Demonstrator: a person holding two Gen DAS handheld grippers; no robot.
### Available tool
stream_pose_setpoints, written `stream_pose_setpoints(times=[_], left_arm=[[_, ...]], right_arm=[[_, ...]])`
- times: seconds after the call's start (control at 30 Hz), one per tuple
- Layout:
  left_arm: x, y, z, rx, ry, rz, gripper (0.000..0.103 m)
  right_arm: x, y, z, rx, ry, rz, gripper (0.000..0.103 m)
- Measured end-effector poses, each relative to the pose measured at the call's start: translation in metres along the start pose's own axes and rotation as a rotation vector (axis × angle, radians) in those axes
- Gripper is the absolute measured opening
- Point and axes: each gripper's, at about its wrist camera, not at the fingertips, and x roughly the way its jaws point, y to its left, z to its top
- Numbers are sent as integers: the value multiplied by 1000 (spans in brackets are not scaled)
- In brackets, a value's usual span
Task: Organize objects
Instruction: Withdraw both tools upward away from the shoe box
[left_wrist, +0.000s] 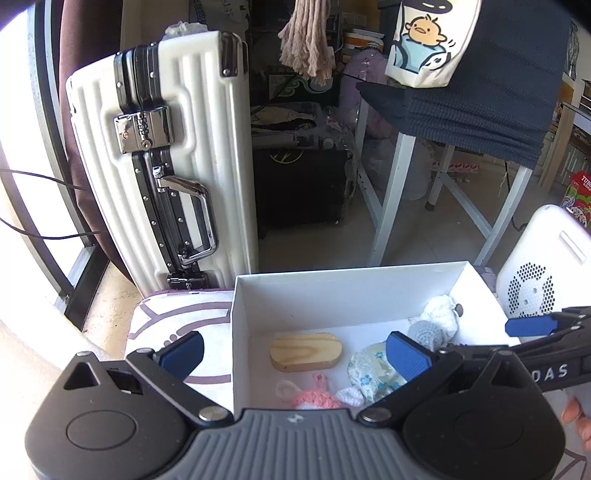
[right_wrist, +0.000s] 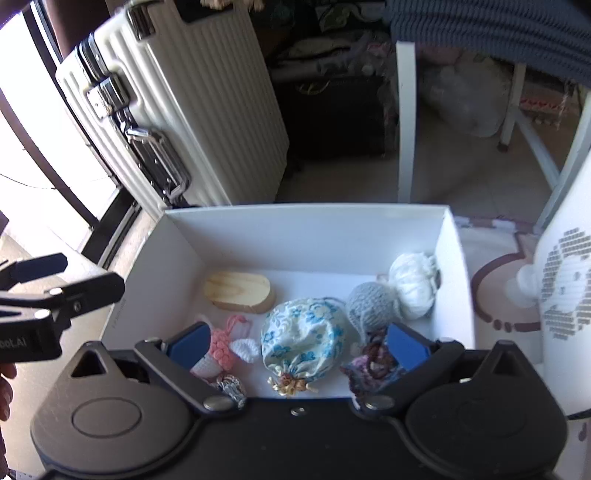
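An open white box (right_wrist: 306, 208) holds a pale wooden oval block (right_wrist: 240, 291), a blue-flowered pouch (right_wrist: 303, 336), a pink crochet piece (right_wrist: 221, 347), a grey crochet ball (right_wrist: 373, 301), a white crochet bundle (right_wrist: 413, 288) and a purple-brown knitted piece (right_wrist: 373, 365). My right gripper (right_wrist: 297, 345) hangs open above the pouch, gripping nothing. My left gripper (left_wrist: 295, 343) is open over the box's left wall (left_wrist: 233, 332), above the block (left_wrist: 304, 350) and empty. It shows at the left of the right wrist view (right_wrist: 94, 275). A blue pad (left_wrist: 532, 326) of the right gripper shows in the left wrist view.
A white ribbed suitcase (left_wrist: 159, 166) stands behind the box on the left. A white perforated appliance (right_wrist: 565, 295) stands close on the right. White table legs (left_wrist: 391, 199) under a dark blue cloth (left_wrist: 480, 110) rise behind. The box rests on a patterned mat (left_wrist: 177, 317).
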Motion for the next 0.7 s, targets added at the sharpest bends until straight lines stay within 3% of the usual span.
stream_pose_setpoints(times=[0.4,0.7], left_arm=[[-60,-18,-12,-28,18,38,103],[-119,-42,-27,37,-19,56,103]], right_arm=[[-87,10,-12,-12,-103,-65,103],[-146,14,-36,-20,-149,-78,103]])
